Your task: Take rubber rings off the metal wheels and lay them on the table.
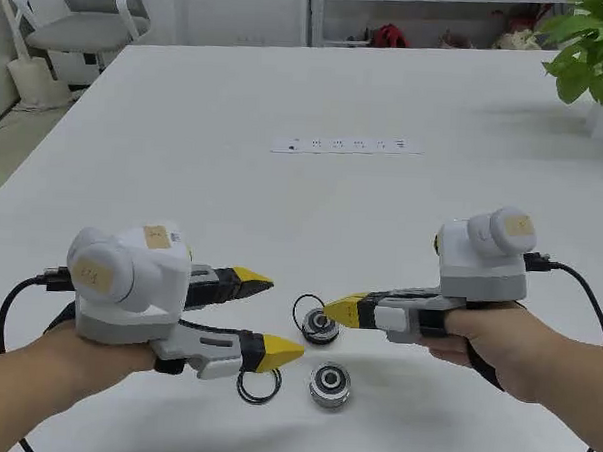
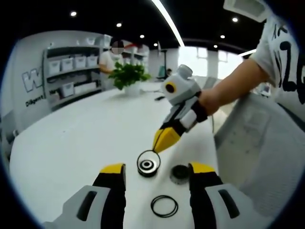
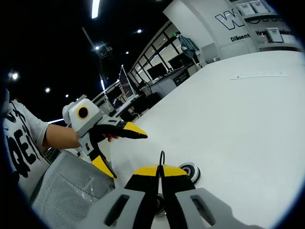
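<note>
Peeling a ring point(image 1: 296, 311) off a wheel point(image 1: 320, 330) looks to be the step in hand. Low in the centre of the head view, the right gripper point(image 1: 334, 310) has its jaws pressed together on the thin black loop, which stands up beside and partly over the wheel. In the right gripper view the ring rises as a thin line from between the closed yellow tips at the bottom centre. Whether it is wholly free of the wheel I cannot tell; it seems at least partly lifted. The left gripper point(image 1: 281, 315), at the lower left of the head view, has its jaws spread and holds nothing, with its tips just left of the wheel and apart from it. A loose ring point(image 1: 258, 385) lies flat on the table point(image 1: 382, 220) below that gripper's lower tip, so one ring appears done. A second wheel point(image 1: 331, 383) sits just right of it, near the bottom centre; whether it carries a ring is unclear. The next move, I judge, calls for drawing the pinched ring up and clear of the wheel. The left gripper could perhaps steady the wheel so it doesn't lift or roll. The ring then goes on a bare patch near the loose one, and the jaws let go.
</note>
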Demonstrator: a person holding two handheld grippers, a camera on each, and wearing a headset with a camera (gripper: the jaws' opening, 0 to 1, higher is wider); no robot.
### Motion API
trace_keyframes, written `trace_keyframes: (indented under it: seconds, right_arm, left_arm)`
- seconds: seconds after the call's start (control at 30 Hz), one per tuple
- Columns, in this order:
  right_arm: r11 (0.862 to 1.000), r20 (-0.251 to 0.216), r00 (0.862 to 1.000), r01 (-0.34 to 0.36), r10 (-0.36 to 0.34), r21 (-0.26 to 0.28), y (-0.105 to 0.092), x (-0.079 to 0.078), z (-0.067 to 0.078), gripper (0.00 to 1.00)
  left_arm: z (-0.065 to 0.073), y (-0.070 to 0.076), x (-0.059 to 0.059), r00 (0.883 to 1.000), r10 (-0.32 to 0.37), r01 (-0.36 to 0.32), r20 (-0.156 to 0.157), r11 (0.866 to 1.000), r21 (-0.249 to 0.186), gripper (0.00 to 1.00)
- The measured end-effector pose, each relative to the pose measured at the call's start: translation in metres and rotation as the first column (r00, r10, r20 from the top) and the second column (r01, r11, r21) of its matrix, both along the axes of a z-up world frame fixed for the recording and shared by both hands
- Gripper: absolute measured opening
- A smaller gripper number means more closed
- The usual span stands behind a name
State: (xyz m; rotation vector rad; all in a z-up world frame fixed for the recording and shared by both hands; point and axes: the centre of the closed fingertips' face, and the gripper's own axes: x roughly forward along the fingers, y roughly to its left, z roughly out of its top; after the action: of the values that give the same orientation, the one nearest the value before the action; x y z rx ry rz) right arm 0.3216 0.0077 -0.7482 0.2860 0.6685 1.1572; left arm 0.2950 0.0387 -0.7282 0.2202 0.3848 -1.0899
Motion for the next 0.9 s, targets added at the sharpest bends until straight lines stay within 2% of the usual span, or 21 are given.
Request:
trace_keyframes:
  seconds: [0.2,0.33,0.57,0.9]
  right_arm:
    - [1.000,0.001,1.000,-0.009,0.009,0.010,0.005,-0.006,0.006,0.00]
    - [1.000,0.000,1.000,-0.020,0.020,0.015,0.009,-0.011,0.008,0.00]
    - [0.999,-0.005,0.999,-0.038,0.038,0.023,0.017,-0.018,0.012,0.00]
    - [0.995,-0.025,0.995,-0.098,0.098,0.005,0.033,-0.037,0.005,0.00]
  left_arm:
    - [0.007,0.005,-0.007,1.000,0.012,-0.012,0.003,1.000,-0.025,0.58]
    - [0.011,0.009,-0.012,1.000,0.021,-0.021,0.016,0.999,-0.026,0.61]
    - [0.012,0.020,-0.018,0.999,0.034,-0.033,0.016,0.999,-0.024,0.64]
    - [0.010,0.037,-0.027,0.998,0.059,-0.059,0.009,0.998,-0.019,0.67]
